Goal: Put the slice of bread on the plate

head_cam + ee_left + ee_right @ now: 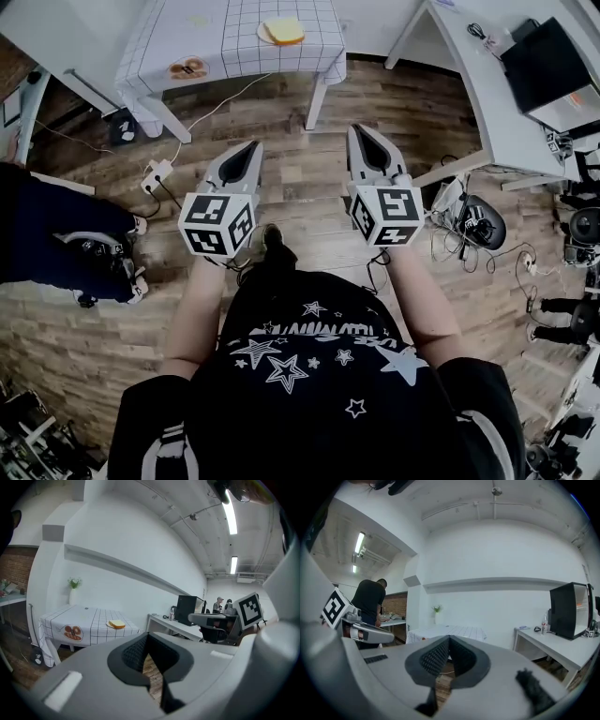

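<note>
A yellow slice of bread (285, 31) lies on a small white plate (264, 35) on a table with a white checked cloth (234, 52) at the top of the head view. Both grippers hang over the wooden floor, well short of that table. My left gripper (250, 147) is shut and holds nothing. My right gripper (360, 130) is likewise shut and empty. In the left gripper view the bread (117, 624) shows far off on the table (89, 620), beyond the left gripper (147, 636). From the right gripper (449, 639) the table (454, 631) is seen straight ahead.
A person in dark clothes (56, 234) stands to the left. Cables and a power strip (157, 173) lie on the floor near the table legs. A white desk (497, 103) with a black box (548, 61) runs along the right, with gear and cords (473, 223) below it.
</note>
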A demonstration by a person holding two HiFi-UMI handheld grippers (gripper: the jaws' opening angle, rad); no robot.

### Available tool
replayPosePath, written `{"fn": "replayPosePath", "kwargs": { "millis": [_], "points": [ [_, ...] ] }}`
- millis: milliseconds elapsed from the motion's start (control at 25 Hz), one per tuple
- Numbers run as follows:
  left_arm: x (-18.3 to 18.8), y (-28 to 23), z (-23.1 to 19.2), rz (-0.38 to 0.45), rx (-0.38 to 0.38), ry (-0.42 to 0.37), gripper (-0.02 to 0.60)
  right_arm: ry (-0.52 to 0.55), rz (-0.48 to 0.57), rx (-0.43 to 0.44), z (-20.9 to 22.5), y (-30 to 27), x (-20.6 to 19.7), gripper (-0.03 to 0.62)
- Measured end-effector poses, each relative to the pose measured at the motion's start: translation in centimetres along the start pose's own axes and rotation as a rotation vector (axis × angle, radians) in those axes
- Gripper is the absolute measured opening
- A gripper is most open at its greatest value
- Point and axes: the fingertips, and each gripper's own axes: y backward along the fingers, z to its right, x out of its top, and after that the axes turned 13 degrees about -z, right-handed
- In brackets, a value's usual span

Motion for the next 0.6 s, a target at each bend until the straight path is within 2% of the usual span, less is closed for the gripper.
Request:
{"fn": "replayPosePath", "kwargs": {
  "millis": [600],
  "points": [
    [-4.2, 7.9, 7.0, 0.038, 0.034, -0.027, 0.009, 0.01, 0.026, 0.064, -4.3, 9.9, -3.5, 0.014]
  ]
}}
